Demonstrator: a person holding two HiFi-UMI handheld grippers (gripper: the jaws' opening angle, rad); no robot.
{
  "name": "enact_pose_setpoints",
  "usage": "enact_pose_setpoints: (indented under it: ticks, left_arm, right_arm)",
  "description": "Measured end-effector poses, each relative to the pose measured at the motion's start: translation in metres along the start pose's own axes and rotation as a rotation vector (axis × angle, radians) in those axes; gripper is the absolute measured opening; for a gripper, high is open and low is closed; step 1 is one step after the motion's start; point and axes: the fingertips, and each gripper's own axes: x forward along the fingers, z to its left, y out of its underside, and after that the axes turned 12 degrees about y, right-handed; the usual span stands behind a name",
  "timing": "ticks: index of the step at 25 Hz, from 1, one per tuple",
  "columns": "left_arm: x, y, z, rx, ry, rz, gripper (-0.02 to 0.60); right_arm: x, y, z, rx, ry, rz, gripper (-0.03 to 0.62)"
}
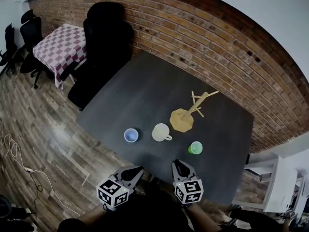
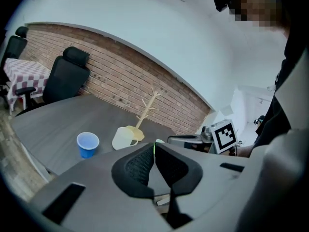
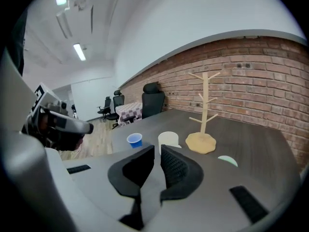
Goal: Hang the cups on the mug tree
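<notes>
Since the mug tree (image 1: 193,111) carries nothing and all three cups stand on the table (image 1: 145,91), I judge the task to be at its start, in the approach.

Head view: the blue cup (image 1: 131,135), cream mug (image 1: 161,132) and green cup (image 1: 195,148) form a row just near of the tree's base. The left gripper (image 1: 139,169) and right gripper (image 1: 177,163) hover at the near edge, apart from them.

Left gripper view: its jaws are pressed together, nothing between.

Right gripper view: its jaws are almost together, also empty.

The next move calls for opening one gripper and reaching a cup. No brand or writing is readable; I see only square markers on the gripper cubes.
</notes>
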Motion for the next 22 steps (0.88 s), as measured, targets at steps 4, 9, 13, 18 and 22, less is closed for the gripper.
enact_pose_setpoints:
  ticks: [4,9,13,18,22]
  left_arm:
    - [0.046,-0.011,0.022,-0.027,-0.012,0.046,0.023]
    - [0.098,-0.027,0.025,-0.012,-0.033,0.106,0.023]
    - [0.12,-0.032,0.028,-0.001,-0.055,0.155,0.023]
    - [0.124,-0.029,0.04,-0.013,-0.128,0.21,0.023]
    - [0.128,-0.026,0.051,-0.056,-0.157,0.23,0.023]
  right_arm:
    - [0.075,0.005,-0.031,-0.096,-0.058,0.112,0.114]
    - [0.151,0.024,-0.045,-0.261,-0.136,0.284,0.189]
    - [0.197,0.051,-0.058,-0.483,-0.098,0.429,0.189]
    - [0.217,0.061,-0.051,-0.528,-0.14,0.409,0.131]
    - [0.219,0.059,-0.046,-0.502,-0.174,0.378,0.072]
